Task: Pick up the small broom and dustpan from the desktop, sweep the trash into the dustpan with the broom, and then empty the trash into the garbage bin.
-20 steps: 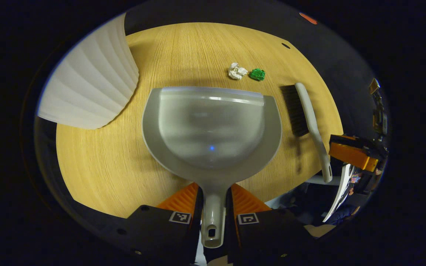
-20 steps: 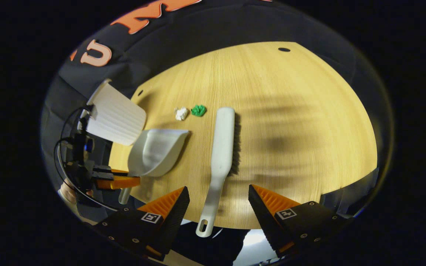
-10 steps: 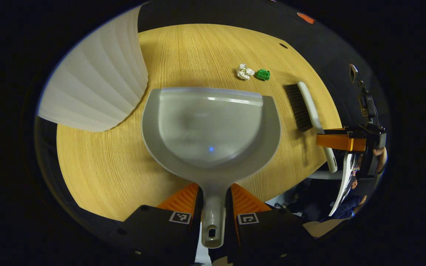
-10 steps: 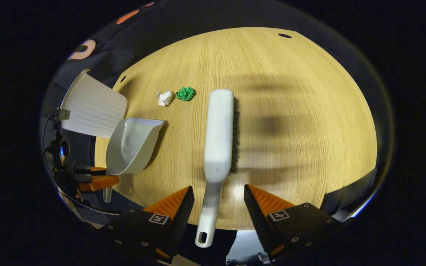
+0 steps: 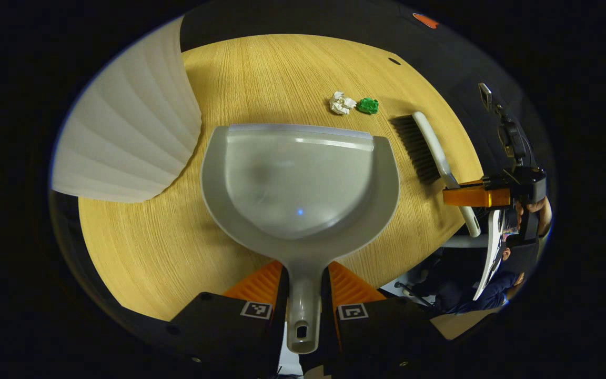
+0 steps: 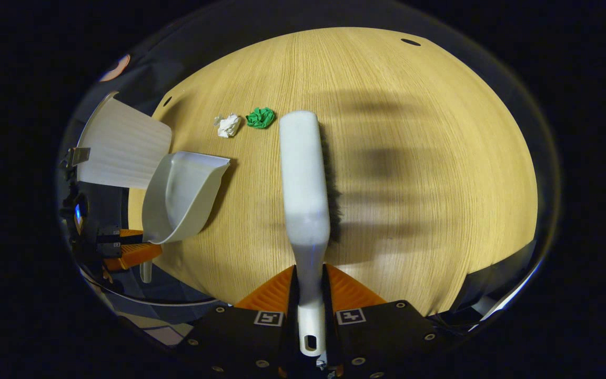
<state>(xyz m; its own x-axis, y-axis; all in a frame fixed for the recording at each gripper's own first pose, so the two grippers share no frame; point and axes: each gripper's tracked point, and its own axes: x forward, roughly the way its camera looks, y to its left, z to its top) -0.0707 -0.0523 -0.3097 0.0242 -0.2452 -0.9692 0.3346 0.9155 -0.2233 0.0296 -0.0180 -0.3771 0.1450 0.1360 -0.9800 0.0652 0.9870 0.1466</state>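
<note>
grey plastic dustpan handle sits clamped between the left gripper fingers. the right gripper is clenched on the broom handle.

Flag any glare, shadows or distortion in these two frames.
Left gripper view: a bright glare streak near the dustpan lip, and fisheye bending of the table edge. Right gripper view: broad soft shadow bands across the table right of the broom, and a curved table edge.

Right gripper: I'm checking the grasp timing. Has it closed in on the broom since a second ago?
Yes. The right gripper advanced along the desk and its jaws, open before, now clamp the broom handle.
</note>
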